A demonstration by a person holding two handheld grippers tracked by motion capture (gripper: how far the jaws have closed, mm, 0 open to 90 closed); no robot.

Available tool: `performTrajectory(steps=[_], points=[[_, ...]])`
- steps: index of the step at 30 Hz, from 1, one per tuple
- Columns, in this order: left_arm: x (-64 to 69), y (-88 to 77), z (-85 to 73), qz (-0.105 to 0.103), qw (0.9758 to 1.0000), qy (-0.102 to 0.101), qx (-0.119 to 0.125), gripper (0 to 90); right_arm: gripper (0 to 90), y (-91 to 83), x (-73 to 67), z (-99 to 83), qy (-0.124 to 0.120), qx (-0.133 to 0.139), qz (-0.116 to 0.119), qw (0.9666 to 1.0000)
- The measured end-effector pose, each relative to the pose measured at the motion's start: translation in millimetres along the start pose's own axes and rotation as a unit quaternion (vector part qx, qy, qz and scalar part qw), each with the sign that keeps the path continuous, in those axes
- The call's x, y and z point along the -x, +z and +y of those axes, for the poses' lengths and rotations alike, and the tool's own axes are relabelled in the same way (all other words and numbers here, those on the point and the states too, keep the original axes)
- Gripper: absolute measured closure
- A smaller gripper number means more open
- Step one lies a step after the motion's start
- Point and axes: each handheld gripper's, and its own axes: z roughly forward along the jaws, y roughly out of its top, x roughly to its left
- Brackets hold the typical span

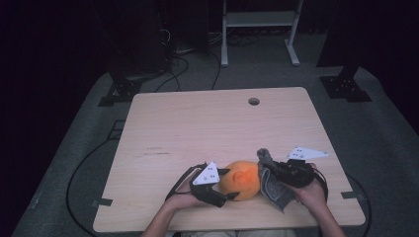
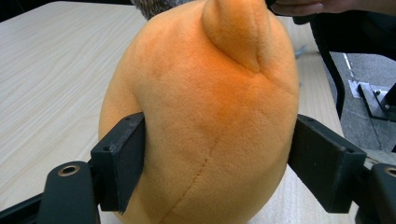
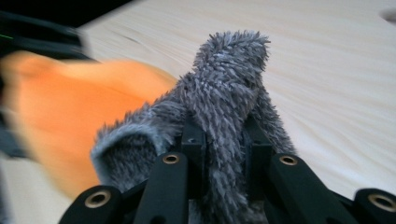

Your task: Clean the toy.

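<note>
Orange plush toy [image 1: 240,179] near the front edge of a pale wooden table [image 1: 197,123], rounded and egg-shaped, clamped at its left side by the left gripper [image 1: 223,183]. Seen along that gripper's own view, black jaws pressed into both flanks of the plush toy [image 2: 205,121], seam running up the middle, small nub on top. Grey furry cloth [image 1: 272,180] directly to the right of the toy, touching it, pinched tight in the right gripper [image 1: 276,173]; in the right gripper view, narrow jaws closed on a bunched fold of the cloth [image 3: 224,112], shaggy tuft standing up between them, orange toy [image 3: 70,121] blurred at the left. Key relation: toy between the two grippers, cloth on its right flank, so right hand nearer for wrapping or wiping; probably a short leftward push needed. Left hand [image 1: 185,200] seemingly steadying only.
</note>
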Motion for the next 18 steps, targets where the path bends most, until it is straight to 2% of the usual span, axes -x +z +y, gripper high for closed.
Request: performTrajectory(steps=[1,3,6,8,10,12,15,18], points=[[0.2,-0.2,0.2,0.000,1.0000,0.001,-0.002,23.0,75.2,-2.8,1.4,-0.5,0.003,0.000,-0.006,1.0000],[0.6,0.6,0.4,0.000,1.0000,0.002,0.000,23.0,75.2,-10.4,-1.3,3.0,0.002,0.016,-0.002,0.9999],[1.7,2.8,1.2,0.000,1.0000,0.004,0.002,23.0,75.1,-20.3,-17.3,14.6,-0.020,0.045,0.022,0.9985],[2.7,2.7,1.5,0.000,1.0000,0.008,0.000,23.0,74.9,-18.3,-25.4,17.8,-0.039,0.043,0.026,0.9980],[3.3,2.0,1.4,0.000,1.0000,0.009,-0.002,23.1,74.7,-9.4,-28.2,15.5,-0.049,0.025,0.022,0.9983],[3.6,2.3,1.6,0.000,0.9999,0.012,-0.001,23.2,74.6,-4.7,-21.3,11.0,-0.037,0.021,0.027,0.9987],[4.3,3.1,1.9,-0.001,0.9999,0.012,-0.001,23.2,74.8,-6.9,-6.1,5.1,-0.012,0.007,0.001,0.9999],[5.3,4.2,2.4,-0.001,0.9999,0.014,-0.001,23.2,74.9,-14.4,-5.3,5.3,-0.006,0.019,0.005,0.9998]])
